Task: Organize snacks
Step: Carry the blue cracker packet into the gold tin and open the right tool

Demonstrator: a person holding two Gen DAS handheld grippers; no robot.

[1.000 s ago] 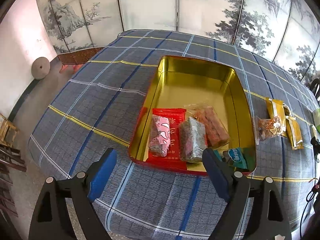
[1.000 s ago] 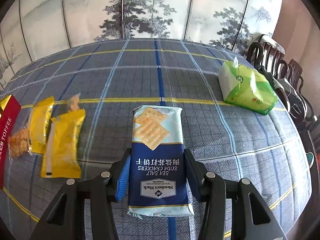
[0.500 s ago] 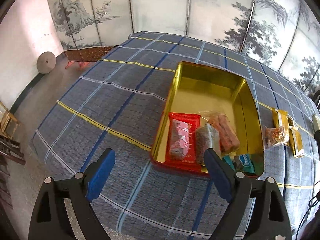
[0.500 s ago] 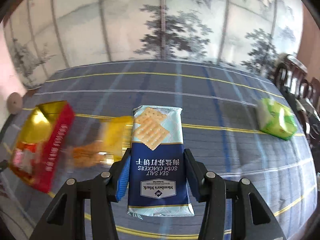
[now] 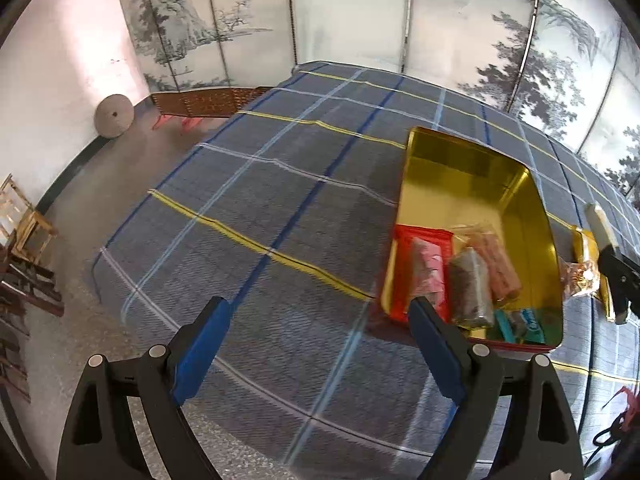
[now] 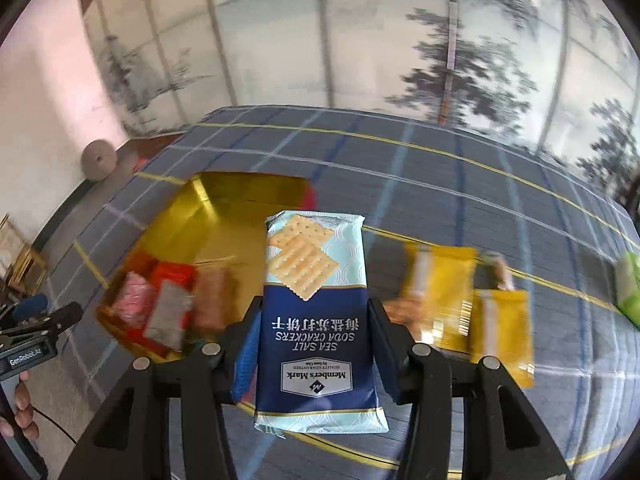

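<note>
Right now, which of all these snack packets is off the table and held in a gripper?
The blue sea salt soda crackers pack, clamped between the right gripper pads. The yellow packets lie on the cloth; the others sit in the gold tin.

Painted folding screen point(image 5: 400, 20), pale pink wall point(image 5: 60, 60), speckled floor point(image 5: 132, 160), wooden chairs point(image 5: 24, 240)

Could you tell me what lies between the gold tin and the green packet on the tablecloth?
In the right wrist view, yellow snack packets lie between the gold tin and the green packet.
</note>
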